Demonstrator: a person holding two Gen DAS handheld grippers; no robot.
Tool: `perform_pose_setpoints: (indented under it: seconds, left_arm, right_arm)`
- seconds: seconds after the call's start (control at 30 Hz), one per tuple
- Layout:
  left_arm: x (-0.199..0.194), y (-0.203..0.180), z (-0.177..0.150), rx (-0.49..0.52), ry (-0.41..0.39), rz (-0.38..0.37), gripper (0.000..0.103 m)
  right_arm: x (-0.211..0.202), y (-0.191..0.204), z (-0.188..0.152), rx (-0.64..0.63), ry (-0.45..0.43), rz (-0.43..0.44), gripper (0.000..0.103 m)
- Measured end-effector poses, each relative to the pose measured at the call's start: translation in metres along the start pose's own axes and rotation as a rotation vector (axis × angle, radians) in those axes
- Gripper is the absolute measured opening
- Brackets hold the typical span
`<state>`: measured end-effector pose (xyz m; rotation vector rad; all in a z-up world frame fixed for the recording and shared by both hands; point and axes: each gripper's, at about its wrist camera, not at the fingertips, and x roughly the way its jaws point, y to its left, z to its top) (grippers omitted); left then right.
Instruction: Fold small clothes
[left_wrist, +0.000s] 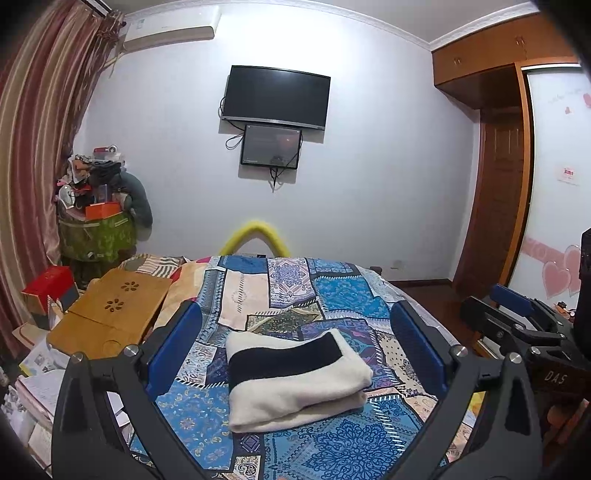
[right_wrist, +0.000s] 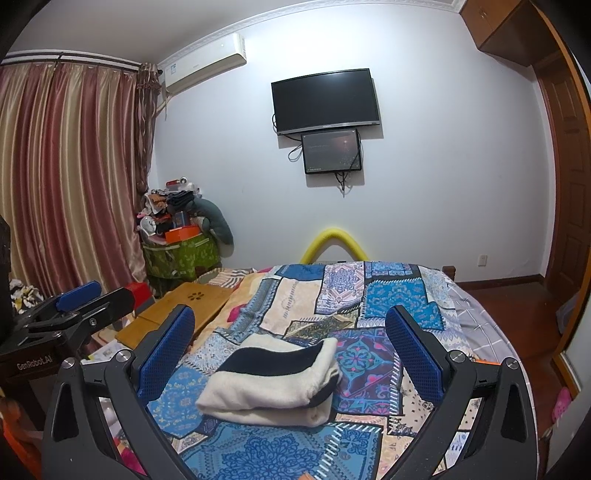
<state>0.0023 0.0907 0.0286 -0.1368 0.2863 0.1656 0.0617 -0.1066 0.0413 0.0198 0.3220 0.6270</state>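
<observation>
A small cream garment with a black band (left_wrist: 295, 380) lies folded into a compact stack on the blue patchwork bed cover (left_wrist: 325, 295). It also shows in the right wrist view (right_wrist: 273, 384). My left gripper (left_wrist: 295, 325) is open and empty, held above and just short of the garment, its blue pads wide on either side. My right gripper (right_wrist: 291, 328) is open and empty too, hovering over the garment from the right. The right gripper shows at the right edge of the left wrist view (left_wrist: 517, 317); the left gripper shows at the left of the right wrist view (right_wrist: 77, 306).
A wooden lap desk (left_wrist: 114, 314) lies on the bed's left side, with a red box (left_wrist: 51, 288) and papers beside it. A cluttered green bin (left_wrist: 96, 236) stands by the curtain. A TV (left_wrist: 277, 98) hangs on the far wall. A wardrobe (left_wrist: 502, 184) is at the right.
</observation>
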Motion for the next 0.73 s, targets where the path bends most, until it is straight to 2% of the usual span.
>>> perform_pose_setpoints:
  seconds: [0.73]
  left_arm:
    - [-0.0014,-0.0085,0.0006,0.022,0.002,-0.034,0.103]
  right_arm:
    - [0.0006,0.001,-0.0024,0.011,-0.002,0.0,0.103]
